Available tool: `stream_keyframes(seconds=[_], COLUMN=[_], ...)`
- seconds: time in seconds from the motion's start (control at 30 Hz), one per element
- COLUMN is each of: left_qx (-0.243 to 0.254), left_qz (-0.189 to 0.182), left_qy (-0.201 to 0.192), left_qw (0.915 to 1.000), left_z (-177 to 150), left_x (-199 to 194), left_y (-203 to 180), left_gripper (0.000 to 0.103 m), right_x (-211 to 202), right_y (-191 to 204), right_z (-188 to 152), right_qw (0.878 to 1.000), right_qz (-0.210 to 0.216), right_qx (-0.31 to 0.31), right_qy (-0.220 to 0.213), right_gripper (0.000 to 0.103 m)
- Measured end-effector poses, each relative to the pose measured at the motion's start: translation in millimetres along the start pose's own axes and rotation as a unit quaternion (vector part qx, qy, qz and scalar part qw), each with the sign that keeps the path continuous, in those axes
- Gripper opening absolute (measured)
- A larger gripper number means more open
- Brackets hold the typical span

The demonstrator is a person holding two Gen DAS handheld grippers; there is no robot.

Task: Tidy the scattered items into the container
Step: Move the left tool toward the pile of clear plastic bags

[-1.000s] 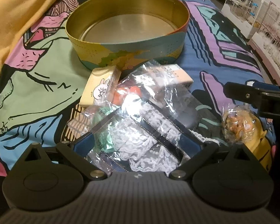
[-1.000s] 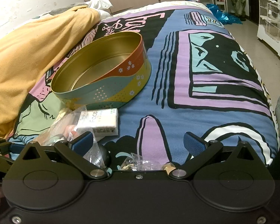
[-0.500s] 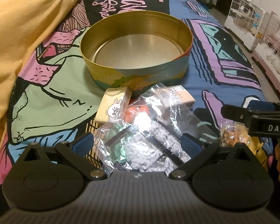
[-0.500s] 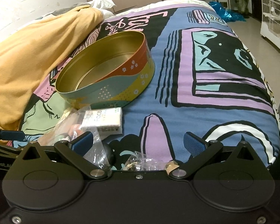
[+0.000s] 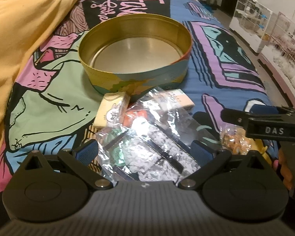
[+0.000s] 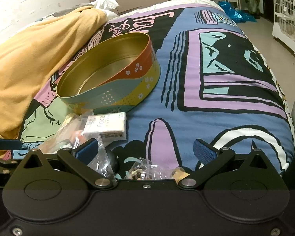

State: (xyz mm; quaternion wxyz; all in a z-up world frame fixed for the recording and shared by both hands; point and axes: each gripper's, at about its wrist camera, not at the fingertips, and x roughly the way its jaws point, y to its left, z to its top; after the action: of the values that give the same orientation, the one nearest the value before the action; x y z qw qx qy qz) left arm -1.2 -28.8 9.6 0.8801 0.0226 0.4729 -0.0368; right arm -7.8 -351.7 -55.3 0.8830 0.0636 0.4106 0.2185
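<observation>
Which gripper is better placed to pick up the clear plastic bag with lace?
Left. The left gripper is open with the lace bag between its fingers; the right gripper is open over the small snack bag.

Gold-lined floral tin (image 5: 135,45), yellow blanket (image 5: 23,25)

One round tin (image 5: 139,78), two tissue packs (image 5: 112,110), two clear bags (image 5: 153,141), one yellow blanket (image 5: 19,29)

Tin (image 5: 135,78) mouth lies open; packets (image 5: 147,129) crowd its near wall.
</observation>
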Motion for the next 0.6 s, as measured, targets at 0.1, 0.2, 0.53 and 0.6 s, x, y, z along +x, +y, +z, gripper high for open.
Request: stream_keyframes(seconds=[0.1,0.2,0.53,0.6], left_qx=[0.007,0.011,0.019,0.020], left_qz=[-0.003,-0.003,-0.005,-0.004], left_qy=[0.004,0.006,0.010,0.009], left_qw=[1.0000,0.9999,0.9998,0.9997], left_z=[-1,-2,-1,-1], left_x=[1,2,7,7], left_y=[-4,-7,-13,-13], left_gripper=[0.103,0.103,0.103,0.103], right_x=[1,2,4,4], right_y=[1,1,1,1], right_z=[0,0,0,0], right_qw=[1.000,1.000,1.000,1.000], right_qz=[0.000,0.000,0.002,0.002], right_qx=[0.000,-0.001,-0.001,-0.001], right_qy=[0.001,0.003,0.005,0.005], right_gripper=[0.103,0.103,0.103,0.103])
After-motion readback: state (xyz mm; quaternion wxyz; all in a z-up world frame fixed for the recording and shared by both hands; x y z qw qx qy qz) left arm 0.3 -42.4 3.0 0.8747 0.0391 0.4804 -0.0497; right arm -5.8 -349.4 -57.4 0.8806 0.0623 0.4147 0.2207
